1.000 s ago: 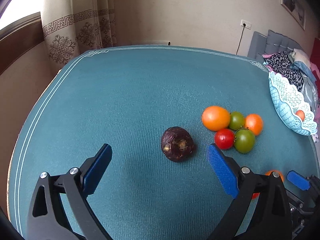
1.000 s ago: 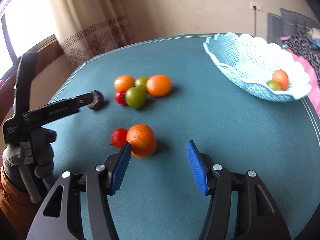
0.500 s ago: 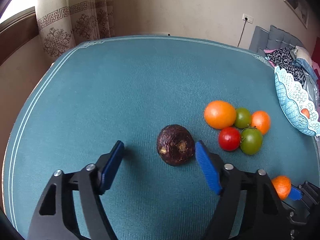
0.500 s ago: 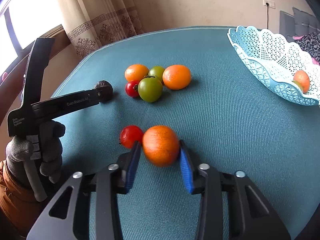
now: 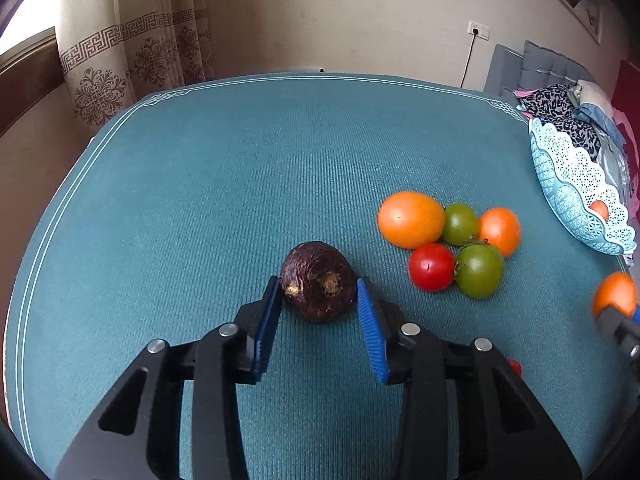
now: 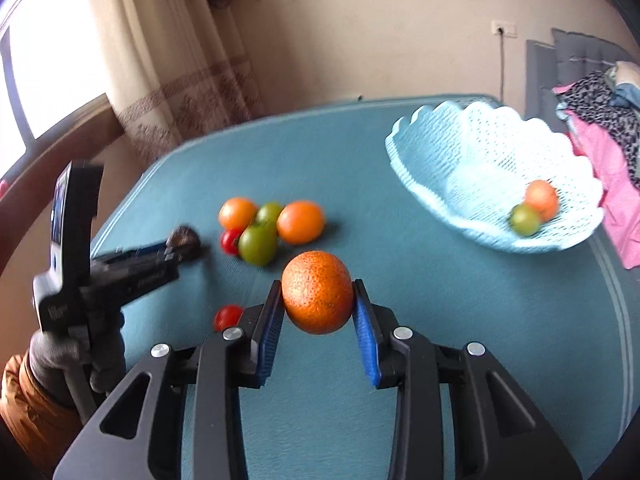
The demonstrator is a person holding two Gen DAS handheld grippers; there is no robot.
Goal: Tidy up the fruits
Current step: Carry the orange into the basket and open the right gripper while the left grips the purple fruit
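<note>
The orange [image 6: 317, 292] sits low in the middle of the right wrist view, clamped between the blue pads of the right gripper [image 6: 317, 304] and lifted clear of the teal table [image 6: 460, 320], probably so it can travel to the basket [image 6: 436, 168] at the upper right. That basket already holds an orange fruit and a green one, which suggests it is where the fruit is being collected.

In the left wrist view, the dark brown fruit [image 5: 318, 286] lies on the table just below centre. The left gripper [image 5: 318, 300] straddles it, its jaws closing, and both pads appear to touch the fruit's sides, so a grip is forming before any lift.

Right of it, a cluster of five fruits [image 5: 450, 242] rests bunched together, untouched. A small red tomato [image 6: 228, 317] sits alone at the lower left of the right wrist view.
</note>
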